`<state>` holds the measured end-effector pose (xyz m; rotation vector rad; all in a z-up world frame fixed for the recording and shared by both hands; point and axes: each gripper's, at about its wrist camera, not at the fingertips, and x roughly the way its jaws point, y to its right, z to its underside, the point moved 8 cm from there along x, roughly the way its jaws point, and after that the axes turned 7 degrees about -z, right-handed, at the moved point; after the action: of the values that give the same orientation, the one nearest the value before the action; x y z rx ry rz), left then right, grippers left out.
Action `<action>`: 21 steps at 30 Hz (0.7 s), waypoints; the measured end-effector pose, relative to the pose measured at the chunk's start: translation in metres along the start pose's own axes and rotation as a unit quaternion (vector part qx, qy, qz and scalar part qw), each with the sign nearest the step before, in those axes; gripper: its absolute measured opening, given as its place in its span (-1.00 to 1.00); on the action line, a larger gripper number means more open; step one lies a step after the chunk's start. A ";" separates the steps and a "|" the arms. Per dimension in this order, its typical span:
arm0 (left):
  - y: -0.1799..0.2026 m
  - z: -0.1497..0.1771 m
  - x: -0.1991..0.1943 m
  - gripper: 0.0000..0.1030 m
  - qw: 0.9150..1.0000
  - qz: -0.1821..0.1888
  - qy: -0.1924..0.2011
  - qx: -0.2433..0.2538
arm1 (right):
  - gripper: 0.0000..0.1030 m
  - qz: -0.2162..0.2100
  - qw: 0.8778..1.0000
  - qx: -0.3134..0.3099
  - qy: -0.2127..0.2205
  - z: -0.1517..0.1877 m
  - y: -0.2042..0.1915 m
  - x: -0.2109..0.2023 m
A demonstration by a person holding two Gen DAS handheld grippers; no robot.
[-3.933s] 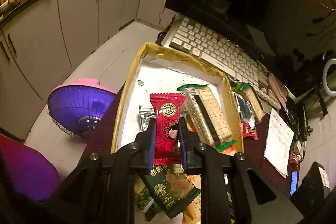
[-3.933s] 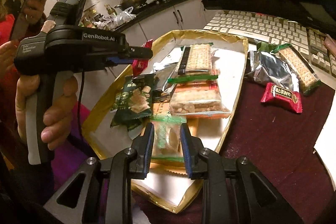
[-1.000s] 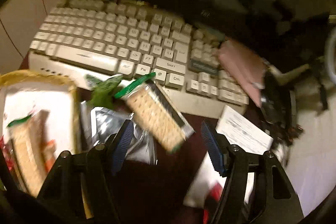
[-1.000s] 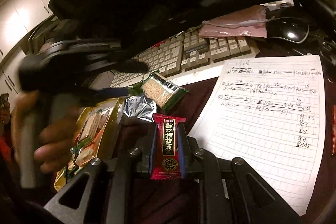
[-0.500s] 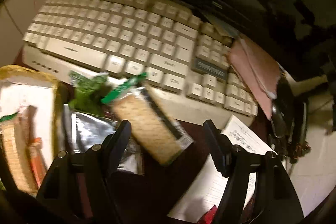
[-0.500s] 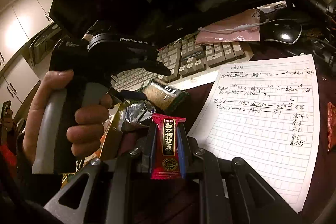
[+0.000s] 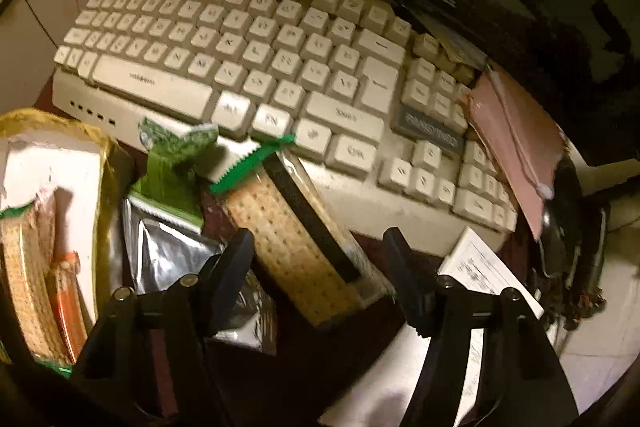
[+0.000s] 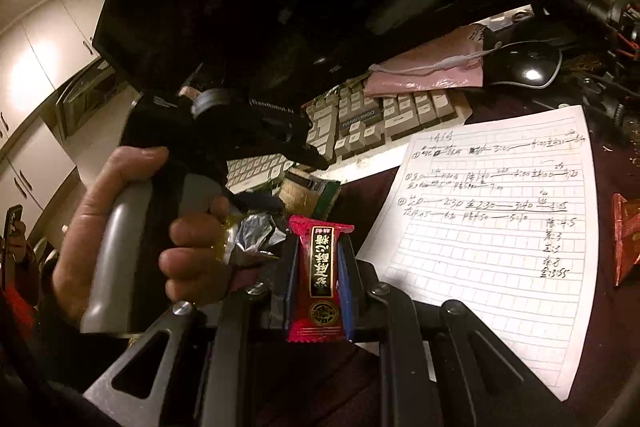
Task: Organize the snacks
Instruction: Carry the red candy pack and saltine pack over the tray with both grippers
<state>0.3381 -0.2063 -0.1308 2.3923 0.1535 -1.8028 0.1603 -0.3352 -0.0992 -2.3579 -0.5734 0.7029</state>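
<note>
A clear cracker packet with green ends point(image 7: 296, 239) lies on the dark red table against the keyboard's front edge. My left gripper point(image 7: 320, 247) is open, its jaws on either side of the packet's near half. A silver foil packet point(image 7: 168, 259) and a green wrapper point(image 7: 168, 171) lie just left of it. The gold-rimmed tray point(image 7: 100, 163) holding more cracker packets is at far left. My right gripper point(image 8: 318, 259) is shut on a red candy packet point(image 8: 320, 279) held upright above the table. The cracker packet point(image 8: 308, 195) also shows in the right wrist view, under the left gripper.
A beige keyboard point(image 7: 240, 59) runs across the back under a dark monitor. A handwritten lined sheet point(image 8: 492, 227) lies right of the snacks. A pink pouch point(image 8: 428, 75), a black mouse point(image 8: 524, 67) and another red wrapper point(image 8: 626, 239) lie to the right.
My left gripper has moved forward and down, so its open jaws now straddle the cracker packet. My right gripper holds the red candy packet in about the same place.
</note>
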 end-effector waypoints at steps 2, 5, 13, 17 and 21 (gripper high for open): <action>0.004 -0.003 0.004 0.30 1.000 -0.015 0.022 0.003 | -0.68 0.004 1.000 0.005 0.004 -0.001 0.002 -0.003; 0.009 -0.001 0.005 0.09 0.999 -0.037 0.033 0.023 | -0.68 0.009 1.000 0.016 0.015 -0.002 0.007 -0.009; 0.024 0.046 -0.001 -0.01 0.997 -0.004 0.001 0.077 | -0.68 0.011 0.999 0.036 0.026 -0.004 0.013 -0.015; 0.032 0.058 0.008 -0.02 0.996 -0.003 -0.007 0.094 | -0.68 0.014 0.999 0.036 0.030 -0.004 0.012 -0.018; 0.035 0.083 0.006 -0.07 0.992 0.017 -0.009 0.123 | -0.68 0.015 0.998 0.040 0.037 -0.006 0.014 -0.021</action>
<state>0.2666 -0.2556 -0.1569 2.5194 -0.1176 -1.9276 0.1506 -0.3591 -0.0969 -2.3115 -0.4699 0.6365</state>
